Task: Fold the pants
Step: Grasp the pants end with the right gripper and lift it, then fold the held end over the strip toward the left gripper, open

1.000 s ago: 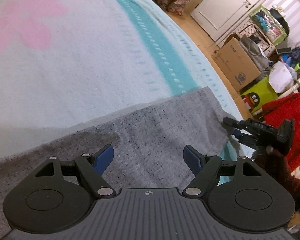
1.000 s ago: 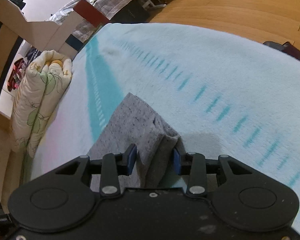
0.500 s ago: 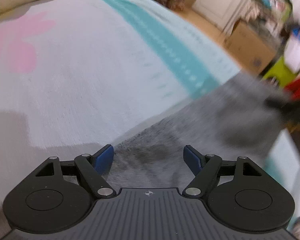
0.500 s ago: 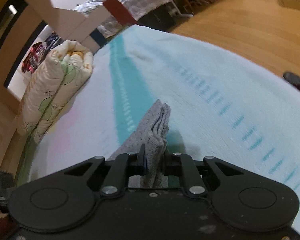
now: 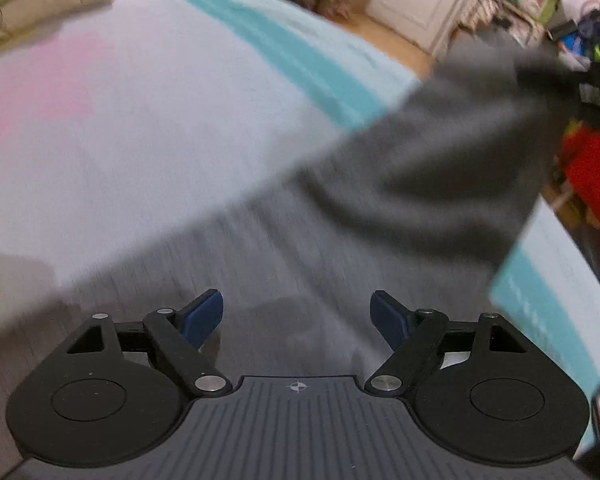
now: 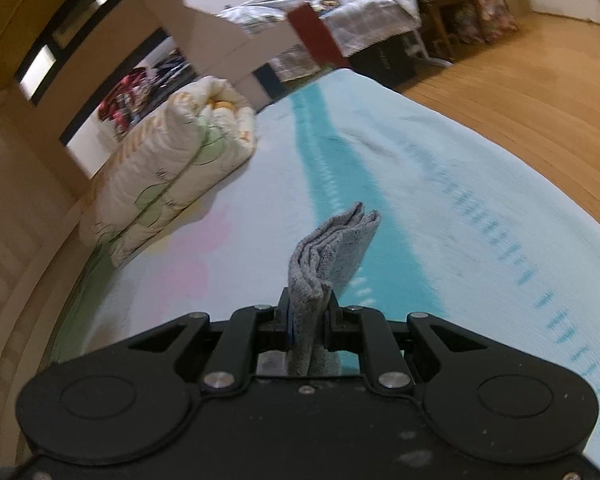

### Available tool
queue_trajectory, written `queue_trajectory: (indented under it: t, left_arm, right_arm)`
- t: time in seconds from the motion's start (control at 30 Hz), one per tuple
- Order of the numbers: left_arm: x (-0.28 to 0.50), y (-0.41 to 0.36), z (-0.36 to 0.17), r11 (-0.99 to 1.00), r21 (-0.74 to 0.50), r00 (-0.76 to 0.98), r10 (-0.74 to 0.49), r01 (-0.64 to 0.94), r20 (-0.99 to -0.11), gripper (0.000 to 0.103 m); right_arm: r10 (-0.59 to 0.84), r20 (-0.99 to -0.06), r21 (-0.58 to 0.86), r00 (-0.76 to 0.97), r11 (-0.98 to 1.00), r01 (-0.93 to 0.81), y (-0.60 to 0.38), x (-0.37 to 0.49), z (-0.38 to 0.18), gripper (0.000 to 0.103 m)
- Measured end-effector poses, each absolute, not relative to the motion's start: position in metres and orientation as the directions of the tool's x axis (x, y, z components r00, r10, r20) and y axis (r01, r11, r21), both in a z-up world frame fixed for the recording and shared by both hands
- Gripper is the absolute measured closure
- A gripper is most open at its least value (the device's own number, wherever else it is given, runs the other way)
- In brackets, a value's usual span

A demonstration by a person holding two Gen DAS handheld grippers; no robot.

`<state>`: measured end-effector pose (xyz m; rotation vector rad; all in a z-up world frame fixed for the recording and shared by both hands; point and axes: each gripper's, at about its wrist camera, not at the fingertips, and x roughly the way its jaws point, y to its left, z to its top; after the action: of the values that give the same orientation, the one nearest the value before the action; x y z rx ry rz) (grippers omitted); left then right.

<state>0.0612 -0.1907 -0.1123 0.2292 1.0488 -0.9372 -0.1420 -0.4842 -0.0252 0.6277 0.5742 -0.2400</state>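
Now right tongs (image 6: 309,314) pinch grey pants (image 6: 332,248) hem, bunch pointing away; left tongs (image 5: 296,314) opening, empty.

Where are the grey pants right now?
The pants have a bunched end clamped in the right gripper, raised above the blanket's teal stripe. In the left wrist view the rest lies under the left gripper.
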Motion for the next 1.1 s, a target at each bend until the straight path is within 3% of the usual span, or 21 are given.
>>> queue_trajectory:
  t: [0.17,0.27,0.4,0.6,0.77,0.9,1.0,1.1]
  left_arm:
    - [0.045,-0.182,-0.120,0.593,-0.274,0.142,-0.559,0.757,-0.817,0.023]
    - [0.053,-0.151,-0.110,0.639,-0.422,0.132,-0.635,0.643,-0.761,0.023]
    - [0.062,-0.091,-0.095,0.716,-0.456,0.245,-0.643,0.529,-0.725,0.023]
    - [0.058,-0.003,-0.074,0.824,-0.421,0.389,-0.555,0.379,-0.736,0.023]
    - [0.047,0.042,-0.071,0.873,-0.394,0.420,-0.484,0.286,-0.768,0.023]
    - [0.046,0.053,-0.074,0.876,-0.426,0.422,-0.482,0.226,-0.768,0.023]
    - [0.051,0.060,-0.069,0.862,-0.463,0.434,-0.505,0.206,-0.746,0.023]
    - [0.056,0.066,-0.065,0.848,-0.492,0.464,-0.524,0.199,-0.714,0.023]
  right_arm:
    - [0.020,-0.564,0.446,0.826,0.849,0.284,-0.449,-0.129,-0.006,0.088]
    - [0.106,-0.553,0.455,0.826,0.869,0.193,-0.422,-0.117,0.003,0.088]
    - [0.277,-0.536,0.499,0.797,0.866,0.035,-0.372,-0.095,0.007,0.088]
    - [0.481,-0.552,0.531,0.681,0.833,-0.157,-0.283,-0.056,-0.032,0.088]
    - [0.529,-0.616,0.510,0.584,0.833,-0.216,-0.212,-0.039,-0.085,0.087]
    - [0.491,-0.702,0.384,0.517,0.871,-0.306,-0.162,-0.040,-0.111,0.077]
    - [0.517,-0.686,0.380,0.512,0.855,-0.353,-0.154,-0.049,-0.108,0.068]
    - [0.565,-0.642,0.389,0.518,0.823,-0.415,-0.161,-0.057,-0.090,0.064]
